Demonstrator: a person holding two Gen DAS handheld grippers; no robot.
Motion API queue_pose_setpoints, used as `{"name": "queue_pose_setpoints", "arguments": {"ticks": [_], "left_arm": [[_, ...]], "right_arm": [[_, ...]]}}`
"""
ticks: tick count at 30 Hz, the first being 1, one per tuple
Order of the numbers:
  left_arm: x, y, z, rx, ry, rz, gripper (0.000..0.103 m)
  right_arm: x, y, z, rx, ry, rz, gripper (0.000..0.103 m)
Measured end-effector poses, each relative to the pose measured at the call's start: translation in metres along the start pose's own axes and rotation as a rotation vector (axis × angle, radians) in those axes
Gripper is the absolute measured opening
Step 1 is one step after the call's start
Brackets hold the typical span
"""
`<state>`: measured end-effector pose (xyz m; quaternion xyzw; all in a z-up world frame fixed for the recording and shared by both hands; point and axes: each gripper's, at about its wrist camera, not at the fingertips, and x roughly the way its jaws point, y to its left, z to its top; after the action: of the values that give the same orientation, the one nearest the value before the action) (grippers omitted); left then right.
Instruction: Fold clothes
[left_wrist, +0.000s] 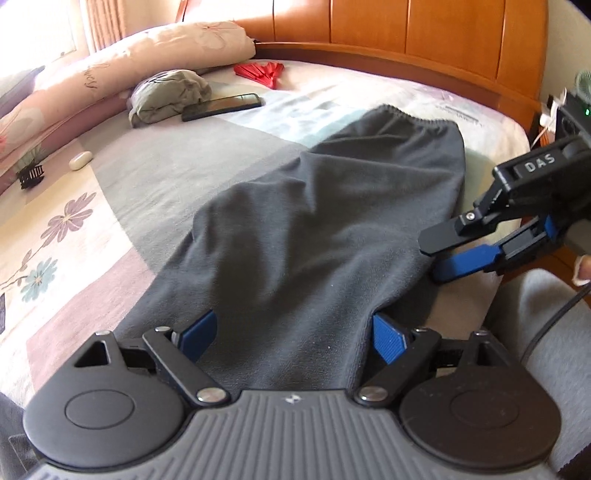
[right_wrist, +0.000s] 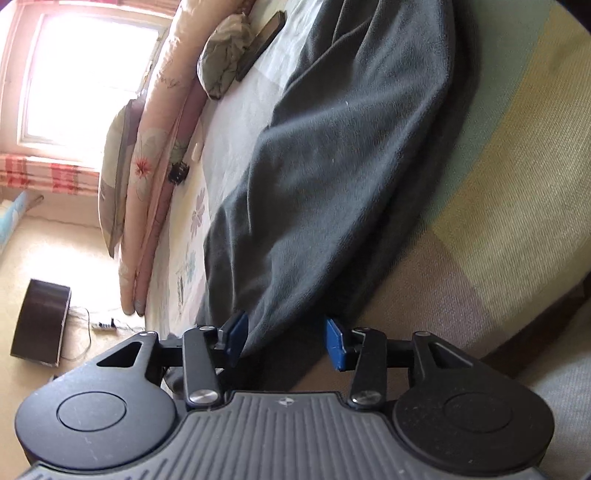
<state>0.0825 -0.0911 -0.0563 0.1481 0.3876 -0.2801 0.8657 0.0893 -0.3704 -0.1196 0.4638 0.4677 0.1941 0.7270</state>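
A dark grey garment (left_wrist: 317, 221) with an elastic waistband at its far end lies lengthwise on the bed (left_wrist: 147, 177). My left gripper (left_wrist: 293, 336) is open wide at the near end, with the cloth lying between its blue pads (left_wrist: 199, 332). My right gripper (left_wrist: 432, 258) reaches in from the right at the garment's side edge. In the right wrist view the right gripper (right_wrist: 286, 339) is open, and the edge of the garment (right_wrist: 332, 166) runs in between its fingers and touches the left pad (right_wrist: 236, 336).
A phone (left_wrist: 223, 106), a folded olive cloth (left_wrist: 168, 98), a red object (left_wrist: 260, 72) and a rolled floral quilt (left_wrist: 110, 70) sit at the far left. A white case (left_wrist: 80, 161) and a black clip (left_wrist: 31, 179) lie nearby. A wooden headboard (left_wrist: 406, 33) stands behind.
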Motion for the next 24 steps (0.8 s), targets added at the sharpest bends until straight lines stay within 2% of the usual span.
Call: {"name": "queue_pose_setpoints", "arguments": {"ticks": [4,5,7,8,13,16,19,20,24], "left_arm": [[-0.008,0.007,0.001,-0.048,-0.025,-0.060,0.089],[-0.010,0.008,0.001,-0.059,-0.031,-0.071,0.089],[-0.013,0.009,0.001,-0.069,-0.039,-0.078,0.089],[-0.014,0.010,0.001,-0.071,-0.041,-0.077,0.089],[-0.017,0.013,0.002,-0.065,-0.040,-0.041,0.089],[-0.018,0.018,0.000,-0.080,-0.041,-0.038,0.091],[-0.011,0.025,-0.004,-0.119,-0.018,-0.034,0.092],[-0.008,0.027,-0.007,-0.134,-0.004,-0.031,0.092],[-0.005,0.035,-0.015,-0.164,0.011,-0.022,0.092]], "right_arm": [[0.001,-0.007,0.007,0.026,-0.081,0.024,0.051],[0.002,-0.010,0.007,0.029,-0.093,0.036,0.048],[0.002,-0.011,0.005,0.000,-0.104,0.003,0.022],[0.003,-0.011,0.004,-0.021,-0.106,-0.024,0.003],[-0.008,-0.003,-0.004,-0.071,-0.134,-0.020,0.003],[-0.013,0.002,-0.011,-0.106,-0.126,-0.057,0.003],[-0.012,-0.010,-0.018,-0.088,-0.100,-0.092,0.002],[-0.015,-0.006,-0.015,-0.117,-0.122,-0.112,0.003],[-0.029,0.011,-0.002,-0.233,-0.210,-0.190,0.016]]}}
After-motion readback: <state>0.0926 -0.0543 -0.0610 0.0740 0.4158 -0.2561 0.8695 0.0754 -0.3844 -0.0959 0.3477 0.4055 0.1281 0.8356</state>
